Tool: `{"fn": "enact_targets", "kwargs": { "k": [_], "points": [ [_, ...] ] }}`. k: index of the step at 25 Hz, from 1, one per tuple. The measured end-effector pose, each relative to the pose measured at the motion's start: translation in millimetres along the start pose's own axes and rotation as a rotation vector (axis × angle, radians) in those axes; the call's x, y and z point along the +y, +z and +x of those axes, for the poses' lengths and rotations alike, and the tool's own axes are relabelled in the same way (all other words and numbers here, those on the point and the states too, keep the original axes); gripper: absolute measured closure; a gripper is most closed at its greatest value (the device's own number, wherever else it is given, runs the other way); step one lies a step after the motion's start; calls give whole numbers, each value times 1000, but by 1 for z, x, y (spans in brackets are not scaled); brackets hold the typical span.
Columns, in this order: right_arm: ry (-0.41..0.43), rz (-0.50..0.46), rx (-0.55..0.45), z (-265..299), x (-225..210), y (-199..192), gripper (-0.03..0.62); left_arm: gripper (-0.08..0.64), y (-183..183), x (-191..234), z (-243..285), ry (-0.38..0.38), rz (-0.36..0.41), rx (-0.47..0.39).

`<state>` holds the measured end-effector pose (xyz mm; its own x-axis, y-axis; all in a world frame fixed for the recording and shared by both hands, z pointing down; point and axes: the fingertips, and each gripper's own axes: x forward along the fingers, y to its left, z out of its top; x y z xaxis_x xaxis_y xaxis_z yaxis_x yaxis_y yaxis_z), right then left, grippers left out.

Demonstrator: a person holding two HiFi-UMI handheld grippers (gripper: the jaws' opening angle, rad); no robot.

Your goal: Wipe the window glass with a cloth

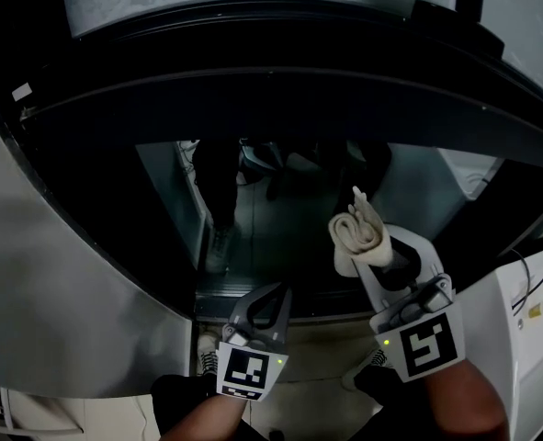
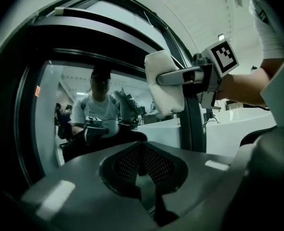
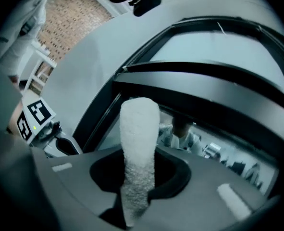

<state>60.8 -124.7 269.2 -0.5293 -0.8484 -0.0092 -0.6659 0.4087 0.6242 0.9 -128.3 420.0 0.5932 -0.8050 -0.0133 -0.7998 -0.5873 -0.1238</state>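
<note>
Window glass at twelve o'clock, seemingly approach step: right gripper pinches folded cloth, left gripper pressed together, empty; next, press cloth flat on.

Cloth: white, terry-like texture, folded into a thick roll. Pinched at its near end between the right gripper jaws. The free end sticks up and away, slightly tilted left, with a small pointed tip at the far end.

Window glass: dark, reflective pane set in a black curved frame, centre of the scene. It shows a reflection of a person and a room.

The cloth sits over the right part of the pane. Can't tell whether it touches the glass.
</note>
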Motion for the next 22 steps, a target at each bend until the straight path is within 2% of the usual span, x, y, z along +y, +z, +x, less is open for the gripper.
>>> {"fn": "enact_targets", "kwargs": {
  "k": [2, 6, 9, 11, 13, 17, 22],
  "points": [
    [-37, -192, 77, 6, -3, 6, 500, 543, 1, 2, -1, 6, -22, -8],
    [-134, -558, 53, 25, -2, 44, 502, 543, 10, 6, -3, 12, -35, -28],
    [-202, -763, 61, 38, 2, 58, 502, 543, 16, 14, -6, 24, -63, -48],
    [-245, -858, 91, 48, 1, 59, 502, 543, 14, 17, -8, 27, -85, -47],
    [-289, -887, 118, 55, -6, 58, 502, 543, 9, 16, -8, 21, -102, -41],
    [-361, -857, 138, 59, -23, 60, 502, 543, 8, 13, -10, 4, -99, -44],
    [-369, -864, 132, 69, -28, 64, 502, 543, -8, 19, -6, 18, -76, -5]
  ]
}}
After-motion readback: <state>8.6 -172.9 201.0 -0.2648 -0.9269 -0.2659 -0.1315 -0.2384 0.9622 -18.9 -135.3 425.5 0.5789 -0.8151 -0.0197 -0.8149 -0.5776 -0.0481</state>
